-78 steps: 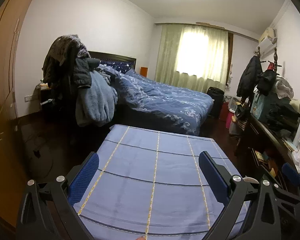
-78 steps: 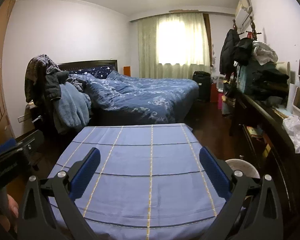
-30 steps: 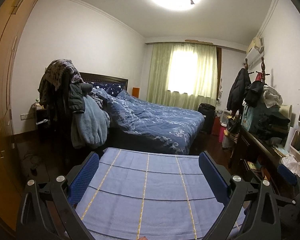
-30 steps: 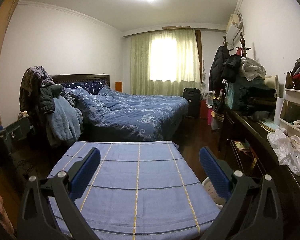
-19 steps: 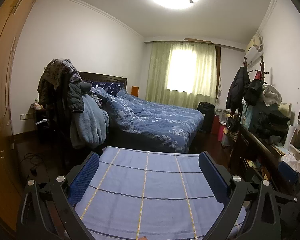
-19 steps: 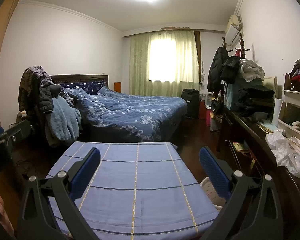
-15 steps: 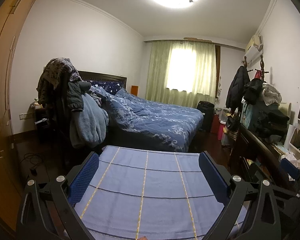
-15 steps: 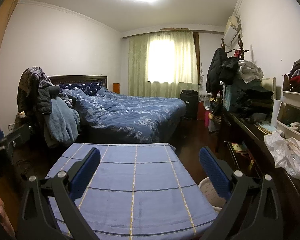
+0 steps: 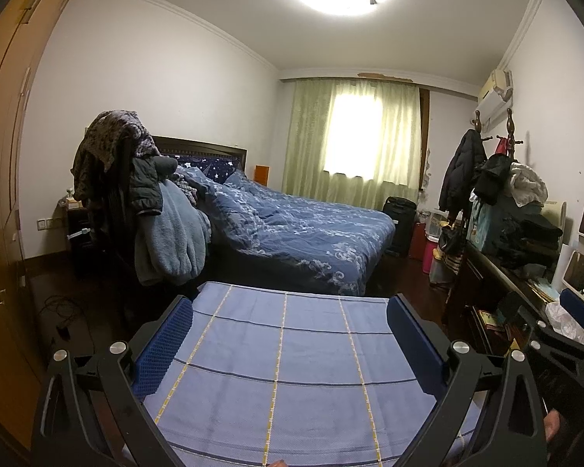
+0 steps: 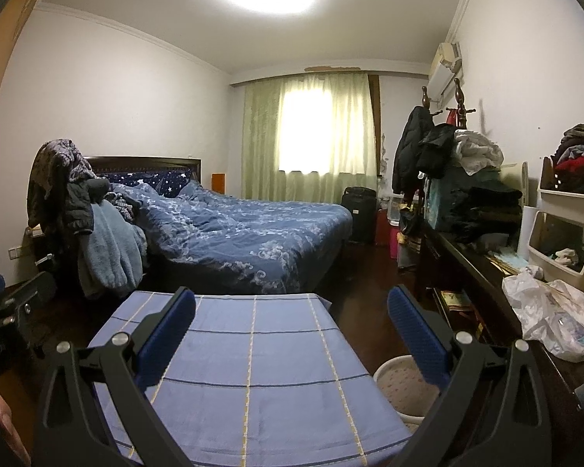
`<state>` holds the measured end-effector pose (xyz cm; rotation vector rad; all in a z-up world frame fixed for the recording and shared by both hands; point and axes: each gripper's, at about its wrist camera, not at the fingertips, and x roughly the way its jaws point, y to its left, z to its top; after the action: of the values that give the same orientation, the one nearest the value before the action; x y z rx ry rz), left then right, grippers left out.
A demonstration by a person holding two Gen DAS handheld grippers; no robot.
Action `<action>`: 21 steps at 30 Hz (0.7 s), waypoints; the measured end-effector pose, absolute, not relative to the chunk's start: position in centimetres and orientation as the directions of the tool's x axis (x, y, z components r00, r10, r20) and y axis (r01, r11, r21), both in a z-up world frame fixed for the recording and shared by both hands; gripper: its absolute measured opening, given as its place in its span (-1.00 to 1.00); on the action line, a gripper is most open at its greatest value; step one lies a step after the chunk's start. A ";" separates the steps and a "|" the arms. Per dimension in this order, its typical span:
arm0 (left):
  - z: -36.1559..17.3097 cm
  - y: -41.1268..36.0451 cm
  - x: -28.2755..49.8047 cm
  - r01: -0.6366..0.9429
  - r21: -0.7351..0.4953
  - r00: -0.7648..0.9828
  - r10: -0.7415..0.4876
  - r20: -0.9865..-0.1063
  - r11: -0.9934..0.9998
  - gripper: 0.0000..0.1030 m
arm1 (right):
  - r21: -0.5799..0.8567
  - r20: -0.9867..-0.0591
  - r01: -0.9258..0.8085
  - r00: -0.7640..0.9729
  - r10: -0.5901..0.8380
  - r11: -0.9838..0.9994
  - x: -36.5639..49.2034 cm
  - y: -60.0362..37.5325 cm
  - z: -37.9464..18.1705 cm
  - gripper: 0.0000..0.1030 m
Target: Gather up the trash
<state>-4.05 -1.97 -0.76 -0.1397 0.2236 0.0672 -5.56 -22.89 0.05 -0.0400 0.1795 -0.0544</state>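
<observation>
Both tongs stand spread and empty: the left gripper [image 9: 290, 340] and the right gripper [image 10: 291, 334] each hover above a table covered in a blue checked cloth [image 10: 253, 369], jaws wide apart, nothing between them. No loose litter shows on the cloth.

The only evident trash is a crumpled white plastic bag [image 10: 553, 317] lying on the dark sideboard [image 10: 475, 272] at the right, just below the cream storage bins [image 10: 568, 229]; its contents are too blurred to identify. A pale perforated wastebasket [image 10: 399, 387] stands on the floor near the right edge of the table, between table and sideboard, and appears to be the likely receptacle.

Assessment: the bag looks light, soft and slippery, liable to crumple and slide under the pads. A bunched fold or gathered neck near its top should give the securest hold; a pinch on a single flat layer risks tearing or slipping. The right gripper is nearer to it.
</observation>
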 end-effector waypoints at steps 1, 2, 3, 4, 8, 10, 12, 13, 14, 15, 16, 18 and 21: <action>-0.8 -1.9 -4.0 -0.080 -0.130 0.973 0.050 -0.225 0.988 0.93 | -0.046 -0.177 0.051 0.983 -0.058 0.998 -5.5 -22.9 0.1 0.94; -0.8 -1.9 -4.0 -0.082 -0.128 0.973 0.051 -0.226 0.988 0.93 | -0.047 -0.176 0.053 0.983 -0.060 0.998 -5.6 -23.0 0.1 0.94; -0.8 -1.9 -4.0 -0.082 -0.128 0.973 0.051 -0.226 0.988 0.93 | -0.047 -0.176 0.053 0.982 -0.061 0.997 -5.5 -23.1 0.1 0.94; -0.8 -1.9 -4.0 -0.082 -0.128 0.973 0.051 -0.226 0.988 0.93 | -0.047 -0.177 0.051 0.982 -0.059 0.998 -5.5 -23.1 0.1 0.94; -0.8 -1.9 -4.1 -0.081 -0.129 0.973 0.051 -0.226 0.988 0.93 | -0.051 -0.181 0.048 0.982 -0.056 0.998 -5.5 -23.2 0.1 0.94; -0.9 -1.9 -4.1 -0.081 -0.131 0.973 0.050 -0.227 0.988 0.93 | -0.052 -0.185 0.044 0.981 -0.053 0.998 -5.4 -23.2 0.1 0.94; -0.9 -1.9 -4.1 -0.082 -0.130 0.972 0.051 -0.227 0.988 0.93 | -0.053 -0.186 0.044 0.981 -0.054 0.998 -5.3 -23.1 0.1 0.93; -0.9 -1.9 -4.1 -0.081 -0.132 0.973 0.049 -0.226 0.988 0.93 | -0.055 -0.186 0.044 0.981 -0.054 0.998 -5.3 -23.1 0.1 0.93; -0.9 -1.9 -4.1 -0.079 -0.135 0.973 0.047 -0.225 0.988 0.93 | -0.053 -0.186 0.043 0.981 -0.053 0.998 -5.3 -23.1 0.1 0.94; -0.9 -1.9 -4.1 -0.077 -0.135 0.973 0.045 -0.224 0.988 0.93 | -0.053 -0.188 0.042 0.981 -0.051 0.998 -5.3 -23.0 0.0 0.94; -0.9 -1.9 -4.1 -0.077 -0.133 0.973 0.046 -0.225 0.988 0.93 | -0.053 -0.190 0.041 0.981 -0.050 0.998 -5.3 -23.1 -0.1 0.94; -1.0 -1.9 -4.1 -0.075 -0.132 0.973 0.043 -0.227 0.988 0.93 | -0.054 -0.192 0.039 0.980 -0.049 0.998 -5.3 -23.0 -0.2 0.94; -1.1 -2.1 -4.1 -0.071 -0.131 0.972 0.040 -0.231 0.989 0.93 | -0.056 -0.197 0.035 0.979 -0.046 0.998 -5.0 -22.9 -0.2 0.94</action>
<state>-4.06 -2.09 -1.13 -0.1393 0.2297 0.0563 -5.04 -22.94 -0.23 -0.0528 0.1992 -0.0408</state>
